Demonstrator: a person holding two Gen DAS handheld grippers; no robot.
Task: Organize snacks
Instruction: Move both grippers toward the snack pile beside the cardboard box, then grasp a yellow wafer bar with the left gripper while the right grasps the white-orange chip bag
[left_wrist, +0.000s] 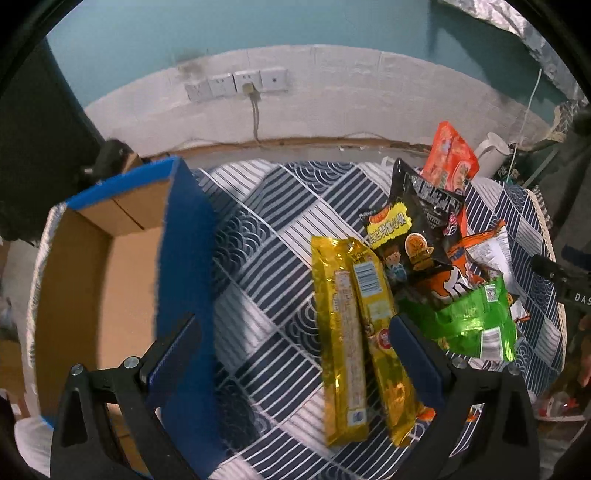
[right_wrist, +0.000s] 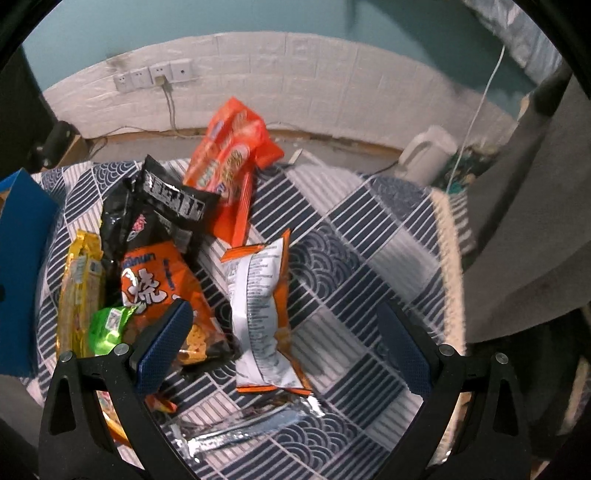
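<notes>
A pile of snack bags lies on the patterned cloth. In the left wrist view two long yellow packs (left_wrist: 354, 332) lie side by side, with a black bag (left_wrist: 417, 221), a green bag (left_wrist: 476, 321) and a red-orange bag (left_wrist: 448, 158) to their right. My left gripper (left_wrist: 293, 332) is open and empty above the cloth, its right finger by the yellow packs. In the right wrist view my right gripper (right_wrist: 286, 332) is open and empty over a white-and-orange bag (right_wrist: 258, 314). An orange bag (right_wrist: 162, 291), the black bag (right_wrist: 159, 206) and a silver wrapper (right_wrist: 243, 424) lie around it.
An open cardboard box with blue outer walls (left_wrist: 184, 258) stands at the left of the cloth; it also shows in the right wrist view (right_wrist: 22, 277). A white kettle (right_wrist: 424, 155) stands at the back right. A white wall with sockets (left_wrist: 236, 85) runs behind.
</notes>
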